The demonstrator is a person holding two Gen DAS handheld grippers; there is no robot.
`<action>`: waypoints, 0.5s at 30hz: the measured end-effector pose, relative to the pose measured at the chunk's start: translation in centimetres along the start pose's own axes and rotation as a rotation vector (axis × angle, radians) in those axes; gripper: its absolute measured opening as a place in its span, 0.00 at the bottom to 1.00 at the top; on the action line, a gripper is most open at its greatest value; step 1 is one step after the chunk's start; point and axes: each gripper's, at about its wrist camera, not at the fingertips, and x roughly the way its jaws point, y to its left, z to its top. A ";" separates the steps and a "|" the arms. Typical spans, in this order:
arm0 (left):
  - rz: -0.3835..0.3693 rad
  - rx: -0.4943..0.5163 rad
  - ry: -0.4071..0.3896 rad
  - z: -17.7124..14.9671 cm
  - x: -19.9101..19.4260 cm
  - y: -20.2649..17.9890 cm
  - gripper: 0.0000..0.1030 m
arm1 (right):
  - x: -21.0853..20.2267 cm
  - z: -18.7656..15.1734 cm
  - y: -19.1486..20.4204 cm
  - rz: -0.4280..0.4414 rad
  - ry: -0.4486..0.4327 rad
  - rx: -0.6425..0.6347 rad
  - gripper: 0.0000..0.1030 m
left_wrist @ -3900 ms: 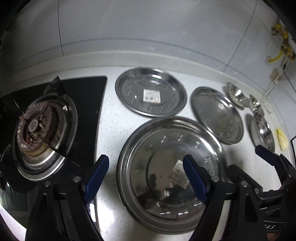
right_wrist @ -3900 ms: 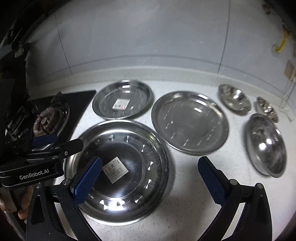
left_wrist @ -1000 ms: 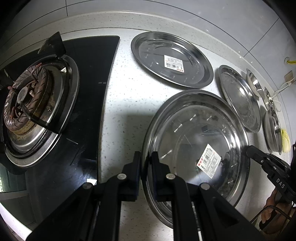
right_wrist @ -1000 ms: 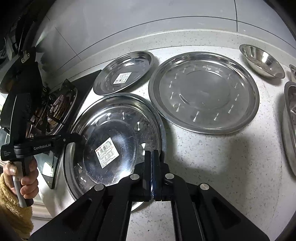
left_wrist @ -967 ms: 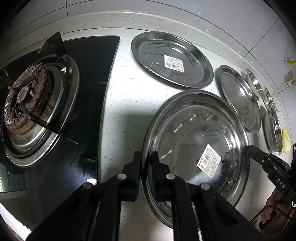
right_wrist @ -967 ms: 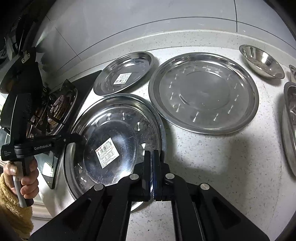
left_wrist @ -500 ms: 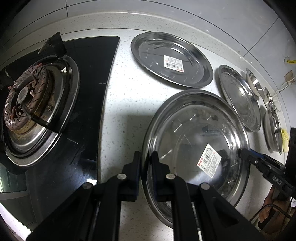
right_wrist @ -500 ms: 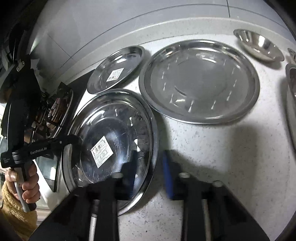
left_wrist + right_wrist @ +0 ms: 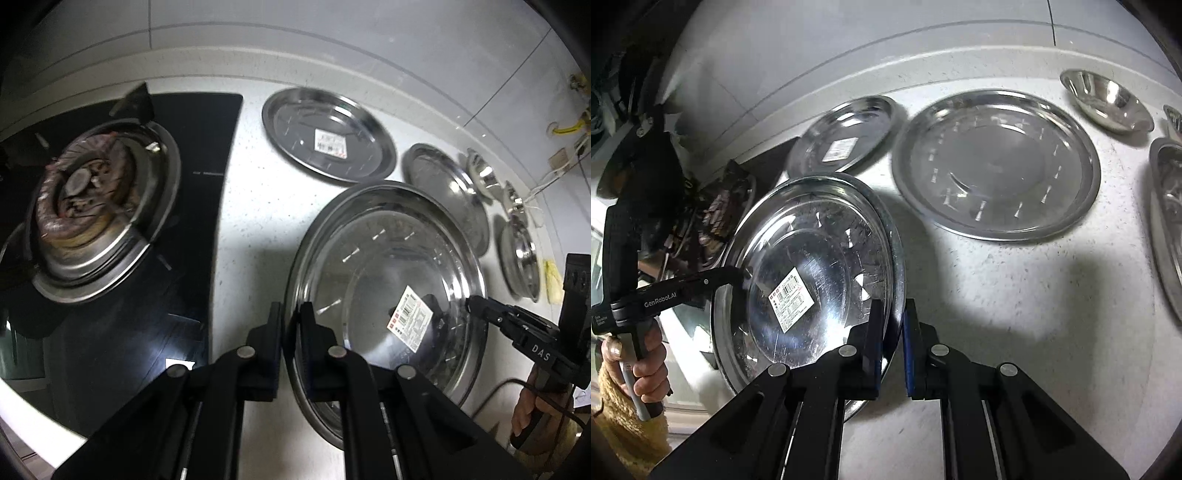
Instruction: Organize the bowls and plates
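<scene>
Here, I hold one large steel plate (image 9: 388,280) between both grippers above the white speckled table (image 9: 1015,295). My left gripper (image 9: 291,314) pinches the plate's left rim, its jaws drawn narrow onto the thin metal edge. My right gripper (image 9: 892,314) clamps the opposite rim the same way, its jaws nearly together with the rim between them. The plate is round, so it has no long axis; its hollow face turns up toward the cameras. In the right wrist view it tilts, its far edge raised off the table with a shadow under it. A white barcode sticker (image 9: 792,299) sits near the middle of the plate. Beyond it, near the wall, a smaller plate (image 9: 328,136) lies flat on the table, face up, carrying its own sticker. To the right of that, a wide plate (image 9: 997,166) lies flat, apart from the held one. Further right are a small bowl (image 9: 1108,99) by the wall and a larger bowl (image 9: 1167,221) cut by the frame edge. Left of the held plate is a black glass cooktop (image 9: 192,258) with a gas burner (image 9: 88,203). A person's hand (image 9: 635,362) in a fuzzy yellow sleeve (image 9: 617,424) grips the left gripper's handle.
</scene>
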 end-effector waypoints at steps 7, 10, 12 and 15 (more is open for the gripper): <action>-0.004 -0.034 0.001 -4.3 -3.7 1.6 0.08 | -2.5 -3.3 3.3 0.014 0.017 -0.042 0.09; -0.008 -0.047 0.033 -6.6 -3.9 2.7 0.08 | -2.2 -5.1 4.3 0.006 0.041 -0.039 0.09; -0.013 -0.048 0.060 -8.2 -3.5 3.1 0.08 | -1.8 -6.3 4.7 -0.009 0.060 -0.032 0.09; -0.021 -0.044 0.089 -9.5 -2.5 3.5 0.08 | -0.9 -7.9 4.6 -0.030 0.090 -0.013 0.09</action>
